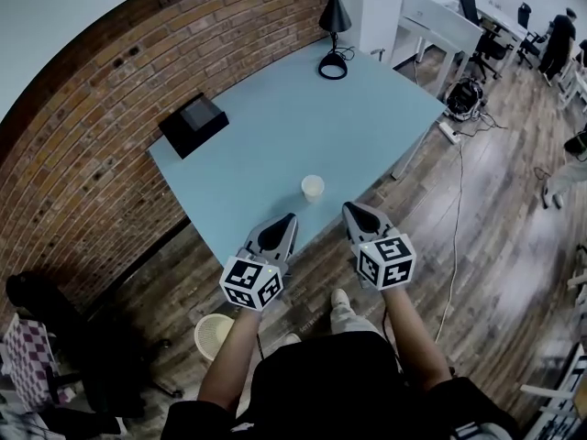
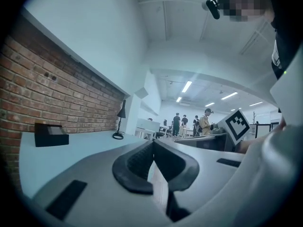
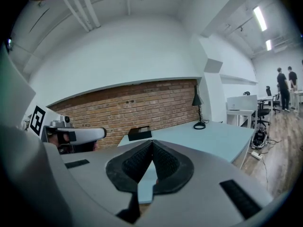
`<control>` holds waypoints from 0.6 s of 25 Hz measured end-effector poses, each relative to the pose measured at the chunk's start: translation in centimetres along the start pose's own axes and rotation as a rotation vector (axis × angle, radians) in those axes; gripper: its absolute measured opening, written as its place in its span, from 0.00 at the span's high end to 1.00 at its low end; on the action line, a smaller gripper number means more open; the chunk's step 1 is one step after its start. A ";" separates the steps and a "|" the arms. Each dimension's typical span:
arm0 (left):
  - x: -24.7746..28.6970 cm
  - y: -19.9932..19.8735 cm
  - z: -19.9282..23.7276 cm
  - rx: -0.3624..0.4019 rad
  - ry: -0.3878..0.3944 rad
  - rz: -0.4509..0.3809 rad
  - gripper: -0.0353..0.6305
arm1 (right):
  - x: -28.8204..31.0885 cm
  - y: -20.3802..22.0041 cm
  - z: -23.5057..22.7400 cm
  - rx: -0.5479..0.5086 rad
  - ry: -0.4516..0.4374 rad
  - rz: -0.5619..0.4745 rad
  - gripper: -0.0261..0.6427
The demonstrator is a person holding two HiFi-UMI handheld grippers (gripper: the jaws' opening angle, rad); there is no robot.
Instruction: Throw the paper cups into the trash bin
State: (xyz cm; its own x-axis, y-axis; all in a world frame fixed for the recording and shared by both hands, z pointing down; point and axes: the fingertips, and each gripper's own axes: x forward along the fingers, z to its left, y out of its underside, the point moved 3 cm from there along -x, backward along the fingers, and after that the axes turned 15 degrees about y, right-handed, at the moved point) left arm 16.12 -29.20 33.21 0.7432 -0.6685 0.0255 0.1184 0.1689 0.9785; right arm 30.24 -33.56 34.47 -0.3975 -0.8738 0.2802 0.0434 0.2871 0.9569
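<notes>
A single white paper cup point(image 1: 313, 188) stands upright on the light blue table point(image 1: 275, 145), close to its near edge. A cream trash bin point(image 1: 214, 335) sits on the floor under that edge, just left of the person's legs. My left gripper point(image 1: 291, 218) hovers at the table edge, slightly left of and nearer than the cup, shut and empty. My right gripper point(image 1: 348, 208) hangs to the cup's right, also shut with nothing in it. Neither gripper view shows the cup; the left gripper point(image 2: 153, 144) and the right gripper point(image 3: 152, 143) both have their pads pressed together.
A black box point(image 1: 193, 124) lies at the table's far left by the brick wall point(image 1: 110, 81). A black desk lamp point(image 1: 334, 26) stands at the far end. A dark chair point(image 1: 64, 337) is on the floor at left. Cables point(image 1: 459, 200) trail over the wooden floor at right.
</notes>
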 end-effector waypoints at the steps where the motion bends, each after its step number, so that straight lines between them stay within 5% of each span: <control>1: 0.8 0.3 0.4 -0.005 -0.009 0.005 0.93 | 0.5 0.0 -0.7 0.004 -0.006 0.005 0.95; 15: 10.1 6.9 6.5 -0.083 -0.149 0.110 0.88 | 8.2 2.1 -8.1 0.022 -0.100 0.112 0.95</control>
State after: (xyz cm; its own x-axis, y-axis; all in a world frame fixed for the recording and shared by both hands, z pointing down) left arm 20.15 -39.54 41.55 0.6496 -0.7416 0.1673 0.1006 0.3019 0.9480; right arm 34.52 -43.31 39.39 -0.4807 -0.7927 0.3749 0.0726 0.3901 0.9179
